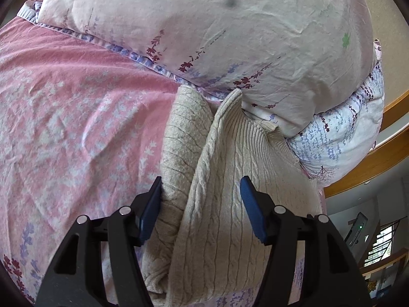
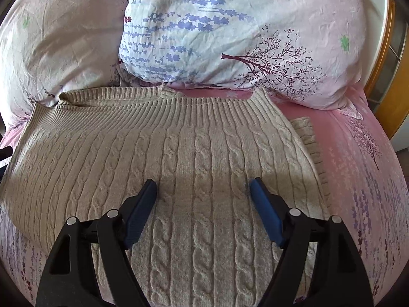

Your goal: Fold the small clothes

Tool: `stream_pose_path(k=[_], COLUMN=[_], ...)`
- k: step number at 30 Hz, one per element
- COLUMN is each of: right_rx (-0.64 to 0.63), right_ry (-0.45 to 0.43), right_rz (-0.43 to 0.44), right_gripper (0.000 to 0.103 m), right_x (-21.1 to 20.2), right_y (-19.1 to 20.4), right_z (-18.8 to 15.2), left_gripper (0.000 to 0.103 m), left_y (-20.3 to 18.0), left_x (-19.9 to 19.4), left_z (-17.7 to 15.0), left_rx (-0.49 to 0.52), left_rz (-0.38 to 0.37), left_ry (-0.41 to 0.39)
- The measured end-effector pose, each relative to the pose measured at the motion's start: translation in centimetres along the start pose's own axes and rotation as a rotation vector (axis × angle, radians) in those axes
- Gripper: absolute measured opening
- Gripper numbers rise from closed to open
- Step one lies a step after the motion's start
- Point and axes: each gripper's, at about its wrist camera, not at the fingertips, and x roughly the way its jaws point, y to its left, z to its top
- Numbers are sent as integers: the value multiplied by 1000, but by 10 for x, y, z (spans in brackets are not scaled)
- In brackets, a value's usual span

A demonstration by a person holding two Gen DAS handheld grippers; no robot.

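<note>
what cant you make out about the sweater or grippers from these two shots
- Sweater lower part: cut off by the bottom edge and the right gripper, right wrist view.
- Sweater's underlayers: hidden by its own folded top panel, left wrist view.
- Left gripper contact with the knit: unclear, pads overlap the fabric.

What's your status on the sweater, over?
Left hand-held gripper open, straddling a raised fold. Right hand-held gripper open, empty. Beige cable-knit sweater lies on the pink bedsheet. Pillows crowd its ribbed edge.
</note>
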Motion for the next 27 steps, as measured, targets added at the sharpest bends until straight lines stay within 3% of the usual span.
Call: stream_pose_path(k=[8, 14, 20, 27], right_rx=[13, 18, 20, 56], right_ry=[-2, -3, -1, -11], right_rz=[15, 23, 34, 89], right_gripper=[80, 80, 80, 80], right_x=[1, 1, 1, -8], right_y=[-1, -2, -3, -12], right_z=[3, 3, 4, 4], left_gripper=[52, 28, 19, 18], left_y=[-3, 1, 0, -61], left_x=[9, 18, 11, -14], left_z=[3, 3, 2, 3], left_rx=[-27, -79, -155, -116], left_rz=[-11, -37, -128, -252], left_ry=[8, 33, 18, -19])
